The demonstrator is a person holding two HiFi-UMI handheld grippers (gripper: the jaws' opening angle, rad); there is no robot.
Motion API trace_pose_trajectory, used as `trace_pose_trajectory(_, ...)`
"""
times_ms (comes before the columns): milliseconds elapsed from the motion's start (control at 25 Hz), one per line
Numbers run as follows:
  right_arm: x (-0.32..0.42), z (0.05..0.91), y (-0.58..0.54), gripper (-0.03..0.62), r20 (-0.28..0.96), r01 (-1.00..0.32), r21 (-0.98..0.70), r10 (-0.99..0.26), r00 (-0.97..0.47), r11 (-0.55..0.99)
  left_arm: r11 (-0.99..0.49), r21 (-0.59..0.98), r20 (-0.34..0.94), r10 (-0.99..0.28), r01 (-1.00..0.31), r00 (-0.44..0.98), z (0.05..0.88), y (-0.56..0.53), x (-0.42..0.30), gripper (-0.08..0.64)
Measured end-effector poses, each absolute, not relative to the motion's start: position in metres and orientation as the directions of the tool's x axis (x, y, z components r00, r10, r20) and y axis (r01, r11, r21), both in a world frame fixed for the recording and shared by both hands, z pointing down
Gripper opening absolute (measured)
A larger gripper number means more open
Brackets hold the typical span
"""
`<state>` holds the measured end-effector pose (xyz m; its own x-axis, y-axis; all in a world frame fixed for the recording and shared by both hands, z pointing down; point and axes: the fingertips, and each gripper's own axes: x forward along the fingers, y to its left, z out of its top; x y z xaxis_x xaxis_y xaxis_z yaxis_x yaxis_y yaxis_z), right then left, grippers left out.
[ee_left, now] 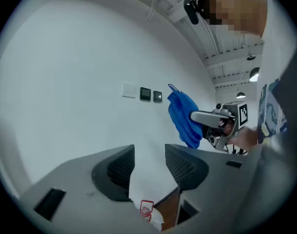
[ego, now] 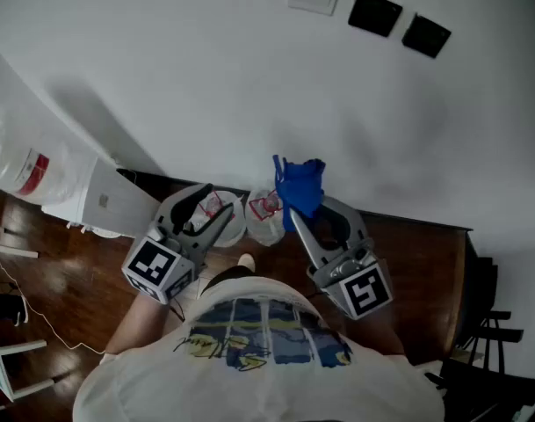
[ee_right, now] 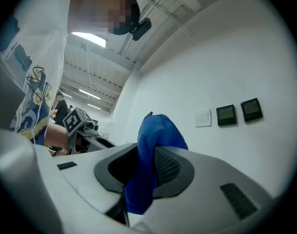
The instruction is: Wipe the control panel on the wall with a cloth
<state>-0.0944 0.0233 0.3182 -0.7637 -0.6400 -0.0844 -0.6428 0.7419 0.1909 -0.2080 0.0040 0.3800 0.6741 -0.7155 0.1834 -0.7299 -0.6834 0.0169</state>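
1. The right claw [ee_right: 148, 165] is clenched on the blue cloth [ee_right: 155, 145]. The cloth bunches up above the jaws and hangs down below them.
2. The left claw [ee_left: 149, 165] is released. Its jaws stand apart with nothing held, and only a white bag [ee_left: 148, 213] shows lower down beyond them.
3. In the right gripper view the control panel [ee_right: 227, 115] sits at the right of the frame, beyond the cloth. It is two dark squares side by side on the white wall [ee_right: 221, 57], with a white switch plate [ee_right: 203, 118] just to their left.
4. In the head view the panel is at the upper right, well apart from the cloth and above and to the right of it.
5. To my eye the right claw is the nearer one, and it carries the cloth. The reach looks to go up and rightward, and the pair's long axis suggests side-to-side strokes.
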Motion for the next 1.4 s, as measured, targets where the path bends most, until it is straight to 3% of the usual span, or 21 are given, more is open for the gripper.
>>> trace_pose_trajectory(480,-0.085,0.265,-0.103,0.094,-0.161,-0.728,0.319,-0.723,-0.672,0.607,-0.786,0.041,0.175,-0.602,-0.617,0.779,0.385,-0.081,-0.183,0.176)
trace_pose_trajectory(1000,-0.056,0.191,-0.196,0.094,-0.319,-0.715,0.426,-0.648,-0.692,0.554,-0.713,0.07,0.166,-0.681,-0.697,0.713,0.392,-0.106,-0.161,0.176)
trace_pose_trajectory(1400,-0.031,0.177,-0.257,0.094,-0.327,-0.708,0.434,-0.635,-0.7,0.557,-0.654,0.082,0.182,-0.732,-0.752,0.657,0.397,-0.116,-0.135,0.176)
